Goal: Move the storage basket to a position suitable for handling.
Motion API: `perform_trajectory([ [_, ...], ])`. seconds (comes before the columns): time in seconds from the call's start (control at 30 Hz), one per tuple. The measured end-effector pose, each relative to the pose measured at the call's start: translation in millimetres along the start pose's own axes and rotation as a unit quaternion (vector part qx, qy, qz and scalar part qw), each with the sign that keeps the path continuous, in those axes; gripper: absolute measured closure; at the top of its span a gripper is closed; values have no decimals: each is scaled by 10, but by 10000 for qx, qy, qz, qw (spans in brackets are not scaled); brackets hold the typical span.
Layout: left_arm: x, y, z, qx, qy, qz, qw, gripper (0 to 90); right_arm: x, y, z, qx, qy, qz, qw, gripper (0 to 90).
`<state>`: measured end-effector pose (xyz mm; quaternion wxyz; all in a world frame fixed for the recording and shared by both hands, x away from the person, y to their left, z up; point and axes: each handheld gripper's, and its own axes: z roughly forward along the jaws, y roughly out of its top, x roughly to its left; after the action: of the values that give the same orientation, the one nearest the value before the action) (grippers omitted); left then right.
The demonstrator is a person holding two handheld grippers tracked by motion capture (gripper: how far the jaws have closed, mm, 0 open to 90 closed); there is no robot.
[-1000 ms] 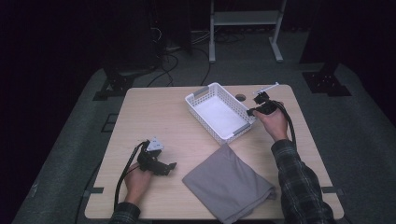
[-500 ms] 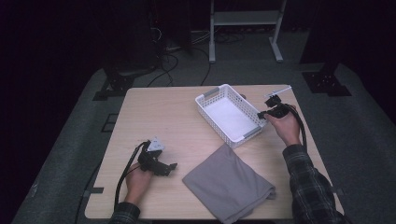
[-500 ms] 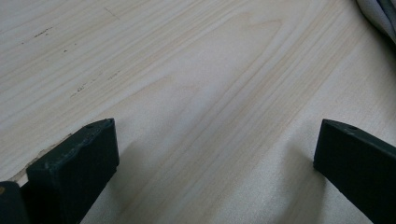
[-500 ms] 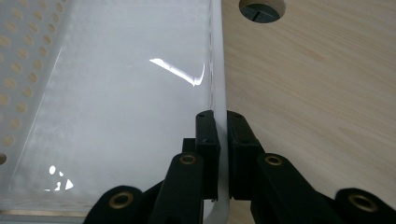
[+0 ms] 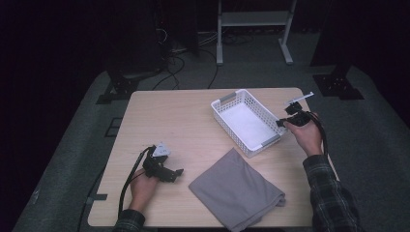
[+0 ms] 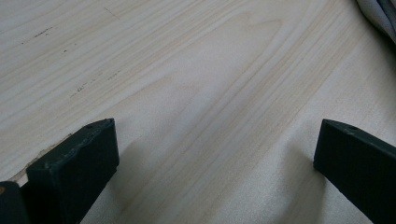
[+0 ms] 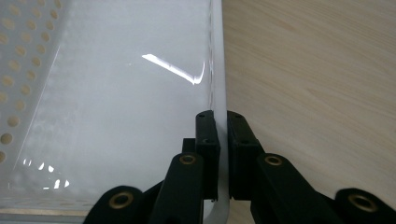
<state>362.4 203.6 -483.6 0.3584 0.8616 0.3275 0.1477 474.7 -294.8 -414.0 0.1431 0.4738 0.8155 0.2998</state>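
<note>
- White basket (image 5: 244, 122), a perforated plastic tray, sits on the far right part of the wooden table (image 5: 193, 125), turned at an angle to the table's edges, with nothing seen inside it.
- Left of the basket and nearer the person, the left gripper (image 5: 178, 173) lies low on the bare tabletop in the person's left hand (image 5: 144, 186), well apart from the basket. In the left gripper view, its two black jaws stand wide apart with plain wood grain between them and nothing held.
- A grey three-cornered plate (image 5: 160, 150) rides on top of that gripper, and its black cable (image 5: 126, 181) loops back toward the table's near edge.
- Below the basket, nearer the person, a grey folded cloth (image 5: 236, 191) lies flat on the table, its far corner just beside the basket's near end. A sliver of it shows at the top right corner of the left gripper view (image 6: 379, 14).
- At the basket's right-hand long side, the right gripper (image 5: 279, 123) meets the rim, held in the person's right hand (image 5: 305, 137), which comes out of a plaid sleeve (image 5: 331, 193).
- In the right gripper view, the right gripper (image 7: 222, 122) has its jaws clamped on the basket's thin white rim (image 7: 218, 88), one pad inside the wall and one outside, with the glossy basket floor to one side and bare wood to the other.
</note>
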Motion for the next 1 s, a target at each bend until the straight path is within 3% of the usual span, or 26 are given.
perform_trajectory([
  [1.0,-3,0,0,1,9,-8,10000,0,-109,-518,-451,240,-45,-49,9997,825],
])
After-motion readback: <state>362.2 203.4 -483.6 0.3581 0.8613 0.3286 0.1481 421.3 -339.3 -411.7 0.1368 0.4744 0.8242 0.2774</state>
